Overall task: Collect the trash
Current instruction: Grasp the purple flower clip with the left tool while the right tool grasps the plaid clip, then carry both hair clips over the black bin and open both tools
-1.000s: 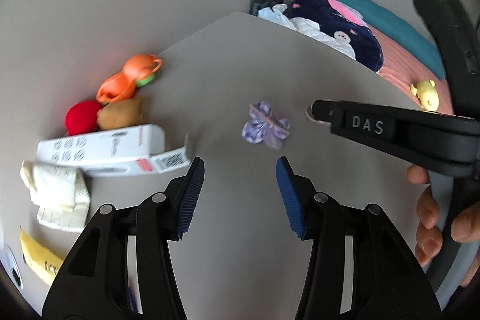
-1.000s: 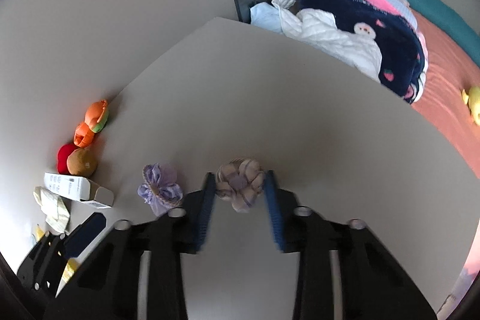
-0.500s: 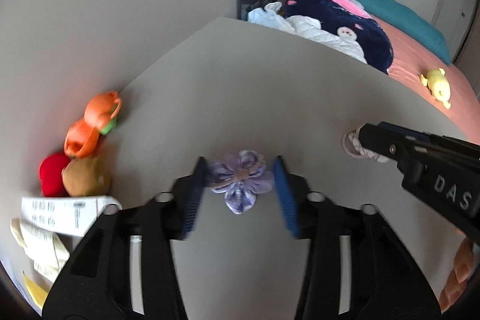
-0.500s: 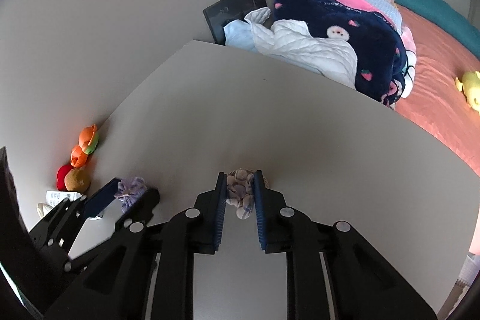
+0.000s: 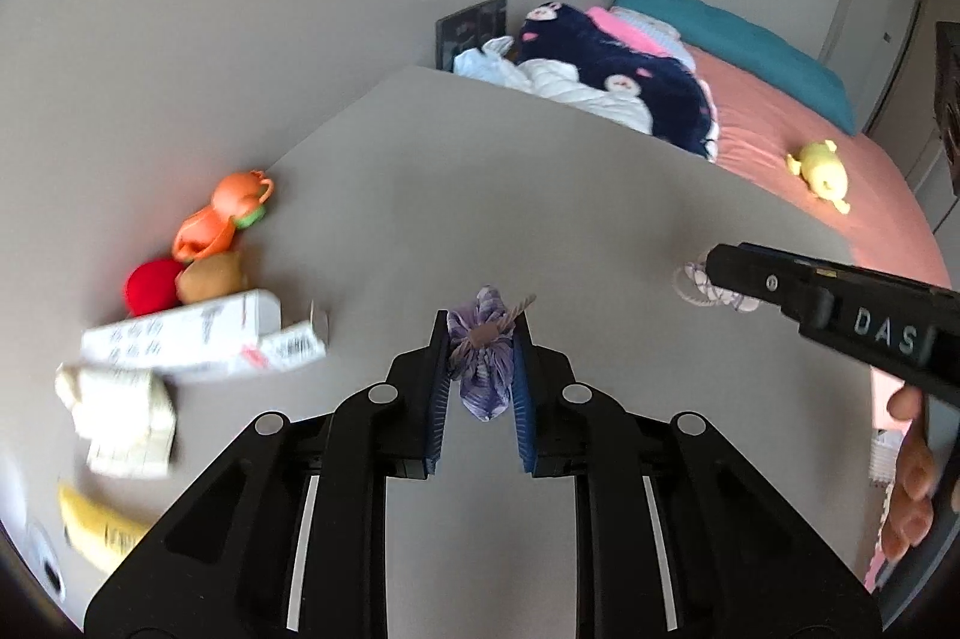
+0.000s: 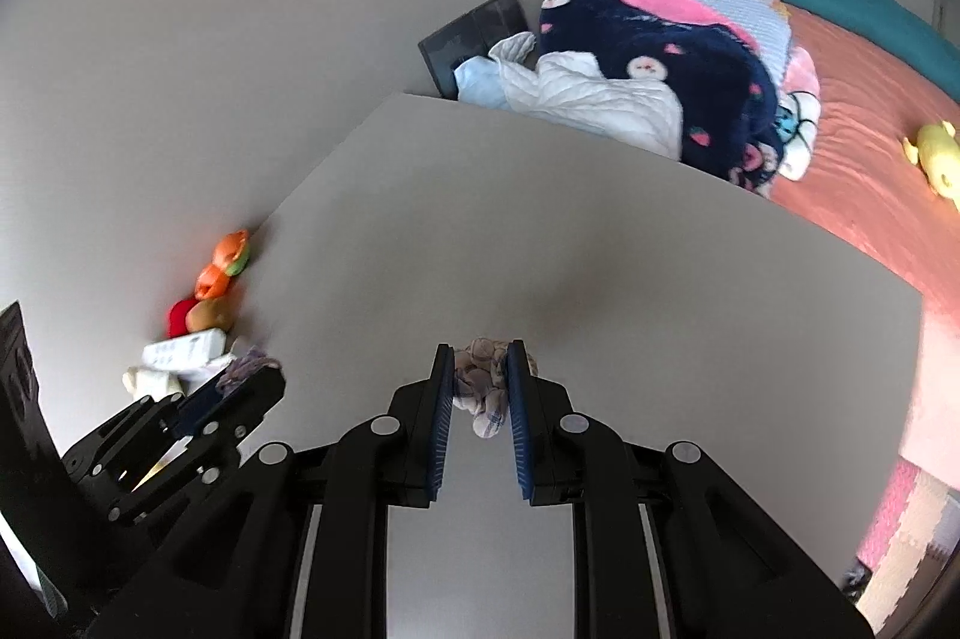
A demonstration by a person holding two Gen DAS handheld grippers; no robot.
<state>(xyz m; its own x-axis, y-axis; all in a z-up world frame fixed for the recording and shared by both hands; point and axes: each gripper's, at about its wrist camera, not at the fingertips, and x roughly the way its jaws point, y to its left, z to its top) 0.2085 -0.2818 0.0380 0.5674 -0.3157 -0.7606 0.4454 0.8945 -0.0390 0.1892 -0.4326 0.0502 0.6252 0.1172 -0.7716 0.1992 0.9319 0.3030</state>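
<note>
The left claw [image 5: 480,369] is clamped on a crumpled lilac fabric flower with a brown centre [image 5: 485,362], its blue-padded fingers [image 5: 438,393] pressing both sides, over the grey bench [image 5: 540,195]. The right claw [image 6: 477,393] is likewise clamped, on a beige-and-lavender checked fabric wad [image 6: 480,387] that hangs out between the pads. From the left camera the right claw reaches in from 3 o'clock, roughly level and pointing toward 9 o'clock, with the person's bare fingers [image 5: 909,477] wrapped round its handle at 4 o'clock. From the right camera the left claw sits at 8 o'clock, angled up toward 1 o'clock.

At 9 o'clock from the lilac flower lie a white printed cardboard box [image 5: 192,339], folded white paper [image 5: 120,411] and a yellow wrapper [image 5: 96,525]. Behind them, against the wall, sit a red ball [image 5: 150,285], a brown potato-shaped toy [image 5: 210,276] and an orange plastic toy [image 5: 222,219]. At 1 o'clock beyond the bench is a bed with a salmon-pink cover [image 5: 810,171].
</note>
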